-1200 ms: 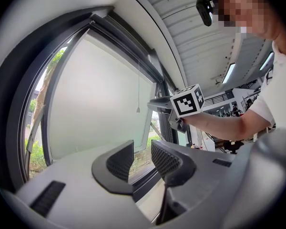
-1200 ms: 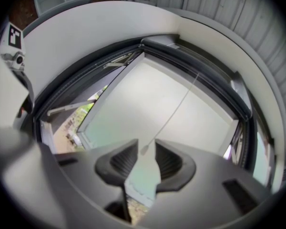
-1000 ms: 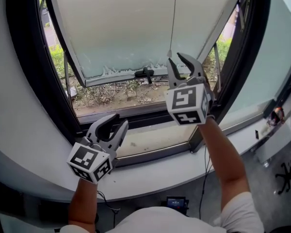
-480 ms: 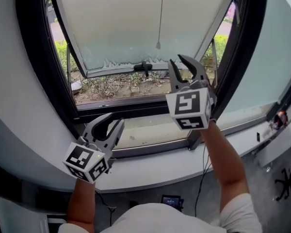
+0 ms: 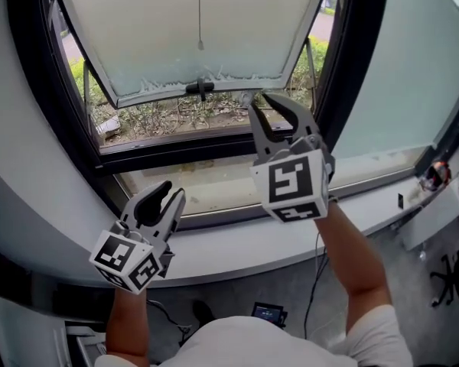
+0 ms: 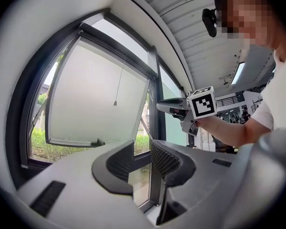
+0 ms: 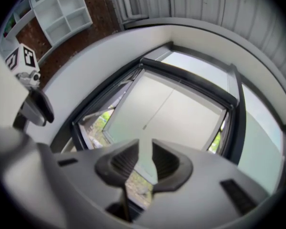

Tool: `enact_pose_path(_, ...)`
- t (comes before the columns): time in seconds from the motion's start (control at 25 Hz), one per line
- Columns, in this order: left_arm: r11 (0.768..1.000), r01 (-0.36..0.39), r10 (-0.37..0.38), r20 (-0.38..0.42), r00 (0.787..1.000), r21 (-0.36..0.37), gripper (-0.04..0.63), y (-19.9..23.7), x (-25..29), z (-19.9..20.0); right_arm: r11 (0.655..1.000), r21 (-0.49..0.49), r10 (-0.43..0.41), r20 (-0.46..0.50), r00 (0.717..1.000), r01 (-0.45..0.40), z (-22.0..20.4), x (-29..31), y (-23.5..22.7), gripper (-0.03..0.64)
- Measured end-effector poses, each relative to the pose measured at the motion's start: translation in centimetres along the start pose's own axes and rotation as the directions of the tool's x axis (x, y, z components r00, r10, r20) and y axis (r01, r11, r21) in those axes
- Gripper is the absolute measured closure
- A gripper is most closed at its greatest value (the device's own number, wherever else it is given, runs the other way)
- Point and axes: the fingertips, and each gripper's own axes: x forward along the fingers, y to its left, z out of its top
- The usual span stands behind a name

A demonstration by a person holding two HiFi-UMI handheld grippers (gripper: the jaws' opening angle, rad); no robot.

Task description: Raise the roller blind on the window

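Note:
A thin pull cord (image 5: 200, 10) hangs in front of the pale blind on the tilted window sash (image 5: 176, 37) and ends in a small weight (image 5: 200, 46). My right gripper (image 5: 264, 112) is raised below and to the right of that weight, clear of it. Its jaws have just been closing, and they stand open with nothing between them. The right gripper view shows the cord (image 7: 158, 109) far ahead of the right gripper (image 7: 145, 149). My left gripper (image 5: 162, 199) is low over the sill, open and empty. In the left gripper view the left gripper (image 6: 142, 151) faces the cord (image 6: 118, 87).
A white sill (image 5: 237, 243) curves below the window. A black handle (image 5: 201, 88) sits on the sash's lower edge. A thick black frame post (image 5: 352, 67) rises right of my right gripper. Plants (image 5: 168, 113) lie outside. A small device (image 5: 268, 312) is on the floor.
Both grippers have drawn back from the window. The right gripper has left the cord's weighted end, which was at its fingertips a second ago. The window has slid left in the head view.

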Motion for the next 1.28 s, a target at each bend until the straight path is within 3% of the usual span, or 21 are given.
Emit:
enact_pose_path(0.52,1.0,0.011,-0.012,-0.014,1.0,-0.022,0.465,-8.6,-1.9,-1.2,0.996,0.087,0.032,-0.034,0.999,-0.028,-4.4,-10.2,-0.6,0.523)
enact_pose_path(0.84,0.998,-0.018,0.018,-0.01,1.0,-0.058,0.465,-11.2,-3.8,-2.6,0.993,0.106,0.063,-0.068,0.996,-0.056,-7.1,-14.9,1.1,0.523)
enact_pose_path(1.28,0.993,-0.056,0.05,-0.057,0.997,-0.105,0.466,-14.1,-7.7,-5.4,0.961,0.257,0.134,-0.121,0.984,-0.099,-11.2,-19.9,3.7,0.529)
